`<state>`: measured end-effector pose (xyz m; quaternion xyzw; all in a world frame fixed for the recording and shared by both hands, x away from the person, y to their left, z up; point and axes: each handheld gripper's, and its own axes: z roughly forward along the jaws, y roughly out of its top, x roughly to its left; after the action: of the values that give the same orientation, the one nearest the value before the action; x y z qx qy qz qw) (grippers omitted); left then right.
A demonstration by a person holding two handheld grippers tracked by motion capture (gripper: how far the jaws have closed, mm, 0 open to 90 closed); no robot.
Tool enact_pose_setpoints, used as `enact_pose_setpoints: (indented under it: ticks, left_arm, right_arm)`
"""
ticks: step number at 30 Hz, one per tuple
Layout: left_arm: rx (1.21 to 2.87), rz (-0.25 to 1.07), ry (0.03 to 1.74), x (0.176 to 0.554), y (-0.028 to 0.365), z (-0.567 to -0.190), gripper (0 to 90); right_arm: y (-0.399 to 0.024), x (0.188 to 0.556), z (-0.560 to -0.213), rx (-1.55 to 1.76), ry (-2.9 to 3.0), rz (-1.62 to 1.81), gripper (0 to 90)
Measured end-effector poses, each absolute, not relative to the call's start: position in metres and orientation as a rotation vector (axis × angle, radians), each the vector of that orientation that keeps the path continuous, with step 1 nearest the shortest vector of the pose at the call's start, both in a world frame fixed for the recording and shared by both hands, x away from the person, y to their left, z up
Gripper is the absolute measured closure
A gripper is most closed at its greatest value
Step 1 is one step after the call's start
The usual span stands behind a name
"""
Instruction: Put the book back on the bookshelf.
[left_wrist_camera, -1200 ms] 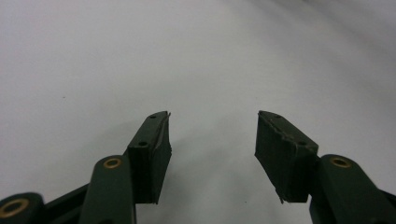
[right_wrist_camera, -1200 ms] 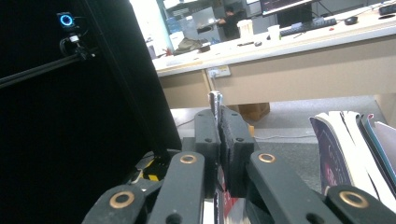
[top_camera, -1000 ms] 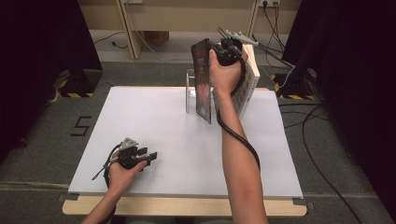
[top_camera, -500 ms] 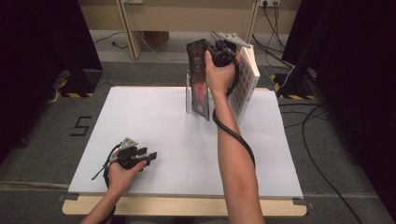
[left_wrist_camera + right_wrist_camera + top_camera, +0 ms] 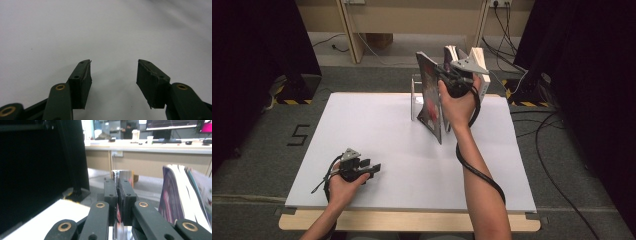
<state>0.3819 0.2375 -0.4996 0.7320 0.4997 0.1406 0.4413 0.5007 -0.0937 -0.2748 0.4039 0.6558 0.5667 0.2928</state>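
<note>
In the high view, the right tongs (image 5: 447, 80), black with a grey three-cornered plate on top, sit in the upper middle of the frame, held by the person's right hand (image 5: 457, 102). They are clenched on a thin magazine with a dark red and black cover (image 5: 430, 102), which stands nearly upright on its lower edge, tilted a little, just right of centre in the upper half of the frame. In the right gripper view the two black jaws meet in the middle of the frame with the magazine's thin glossy edge (image 5: 120, 176) pinched between them.

Just left of the held magazine in the high view stands a small clear upright stand (image 5: 416, 97) on the white table (image 5: 377, 130). Just right of the hand, a few more magazines with pale pages (image 5: 479, 67) stand upright; in the right gripper view they show at the right edge as a purple-covered stack (image 5: 180, 195).

The left tongs (image 5: 373, 169) lie in the lower left of the high view, resting on the table in the person's left hand (image 5: 344, 182), well apart from the magazine. In the left gripper view the two black pads (image 5: 81, 77) stand wide apart, released, over bare white table (image 5: 75, 30).
</note>
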Motion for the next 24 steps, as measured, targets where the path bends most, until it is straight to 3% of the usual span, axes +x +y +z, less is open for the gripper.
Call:
enact_pose_setpoints:
  ticks: [24]
  left_arm:
    - [1.819, 0.349, 1.239, 0.381, 0.237, -0.498, 44.4]
  right_arm:
    - [-0.126, 0.426, -0.305, 1.097, 1.769, 1.437, 85.5]
